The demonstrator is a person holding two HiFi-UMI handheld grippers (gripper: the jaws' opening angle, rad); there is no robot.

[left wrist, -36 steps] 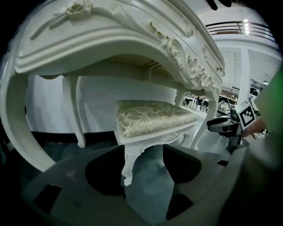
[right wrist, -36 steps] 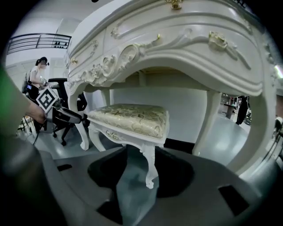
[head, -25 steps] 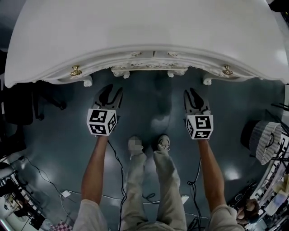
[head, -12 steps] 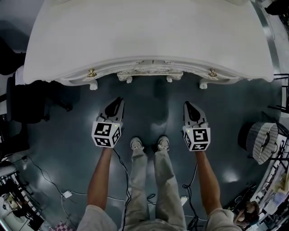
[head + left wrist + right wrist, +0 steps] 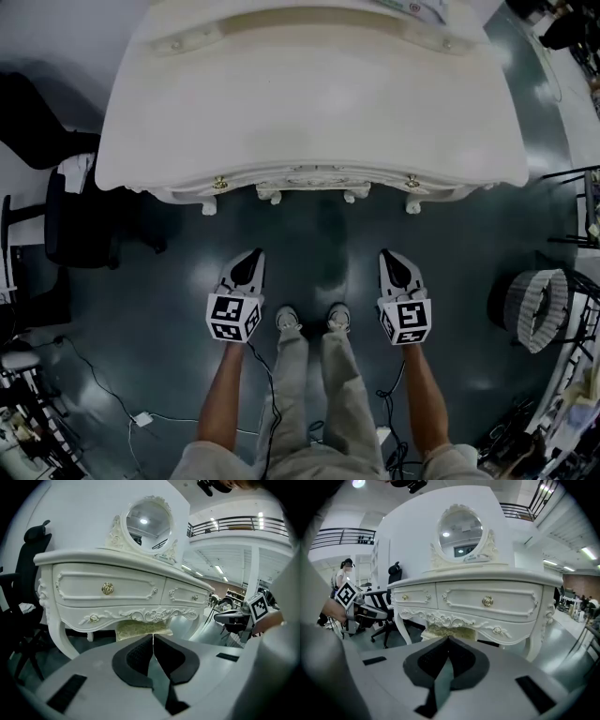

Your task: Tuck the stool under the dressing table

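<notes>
The stool stands on the floor under the dressing table. Its pale green patterned cushion shows just below the carved front apron, between the front legs; from the head view the white top hides it. The left hand-held gripper hangs over the dark floor in front of the dressing table's front edge, well apart from it. Its jaws have just been closing and now meet tip to tip with nothing between them. The right hand-held gripper hangs level with it on the other side of the person's shoes, its jaws pressed together and likewise holding nothing. Both point toward the drawer fronts with their brass knobs. An oval mirror rises from the back edge of the dressing table. A black office chair stands beside its left end, and a striped basket sits on the floor off to the right.
</notes>
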